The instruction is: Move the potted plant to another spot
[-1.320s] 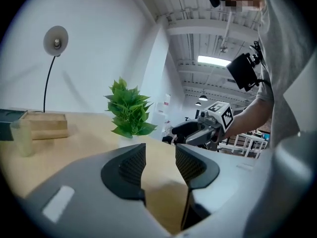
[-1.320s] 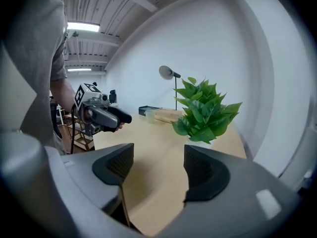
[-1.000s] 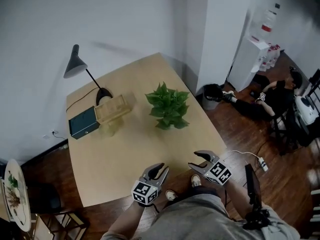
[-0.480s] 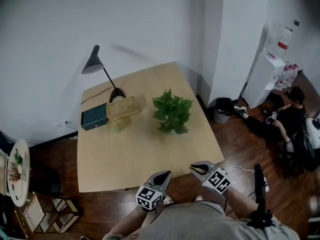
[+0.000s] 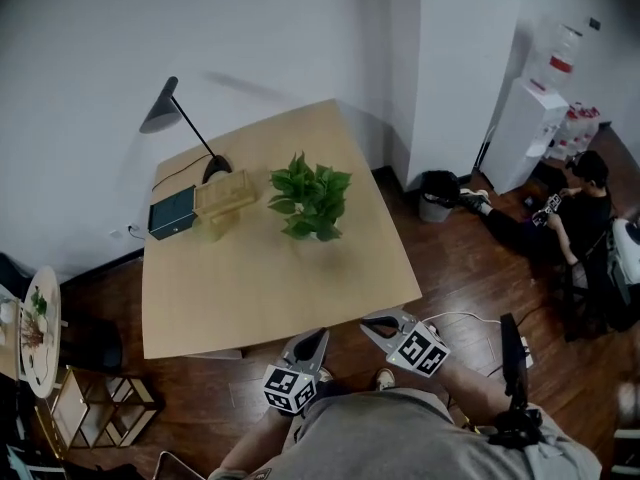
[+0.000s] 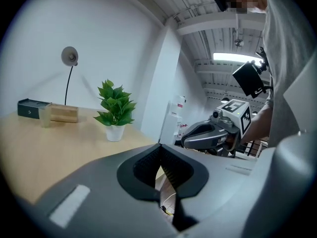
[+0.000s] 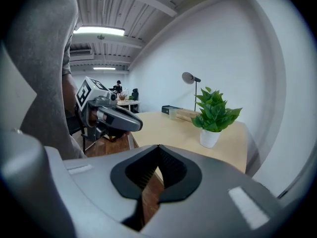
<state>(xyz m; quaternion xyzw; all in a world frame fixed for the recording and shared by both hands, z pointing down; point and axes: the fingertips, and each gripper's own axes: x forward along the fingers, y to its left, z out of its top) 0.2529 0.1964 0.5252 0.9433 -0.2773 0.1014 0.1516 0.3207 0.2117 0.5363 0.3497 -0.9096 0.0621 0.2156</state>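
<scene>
A plant [image 5: 308,200] in a white pot stands upright on the far half of a wooden table [image 5: 270,288], near a lamp [image 5: 160,116] at the table's back edge. The left gripper [image 5: 318,334] and right gripper [image 5: 372,322] hover off the table's near edge, both with jaws pressed together and empty.

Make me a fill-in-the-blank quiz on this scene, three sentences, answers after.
The potted plant sits in a ___ pot.
The left tool and right tool both have jaws ___, holding nothing.
Beside the dark box on the table stands a black desk ___.
Answers: white; shut; lamp.
</scene>
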